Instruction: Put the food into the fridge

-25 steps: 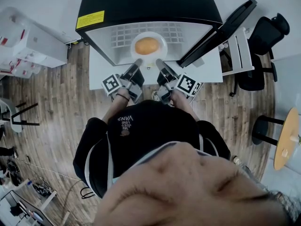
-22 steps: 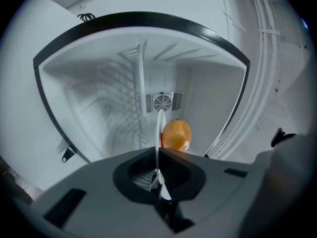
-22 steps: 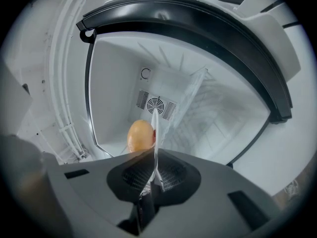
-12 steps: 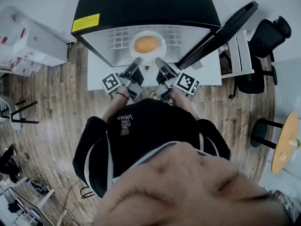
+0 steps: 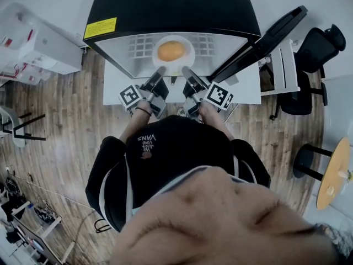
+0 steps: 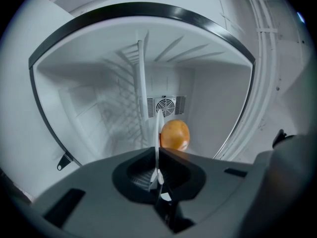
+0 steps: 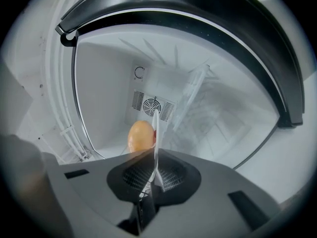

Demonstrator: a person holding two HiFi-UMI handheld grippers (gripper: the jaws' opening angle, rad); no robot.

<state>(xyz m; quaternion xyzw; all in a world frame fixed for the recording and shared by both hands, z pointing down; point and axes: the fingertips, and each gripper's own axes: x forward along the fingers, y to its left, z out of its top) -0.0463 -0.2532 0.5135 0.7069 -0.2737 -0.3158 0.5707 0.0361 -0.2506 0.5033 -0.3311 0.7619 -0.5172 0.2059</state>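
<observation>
Two grippers share one plate. My left gripper (image 5: 161, 72) and right gripper (image 5: 185, 70) reach side by side into the open fridge (image 5: 171, 4). Each pair of fingers is pressed together on the near rim of the white plate (image 5: 189, 44) — the left pair towards the left of that rim, the right pair towards the right. In the left gripper view the plate appears edge-on, a thin white line running between the clamped fingers; the right gripper view shows the same.

The food (image 5: 171, 51), a rounded orange-brown item, sits at the middle of the plate, inside the fridge and above its wire shelf (image 5: 140, 44). Whether the plate rests on that shelf I cannot tell. In both gripper views the food lies just beyond my fingers, in front of the round fan vent (image 6: 166, 105) on the back wall.

The fridge door (image 5: 265, 35) stands swung open at the right. A white surface (image 5: 248, 84) shows beneath the fridge's front, over a wooden floor (image 5: 66, 120), and a black chair (image 5: 311, 54) stands well off to the right
</observation>
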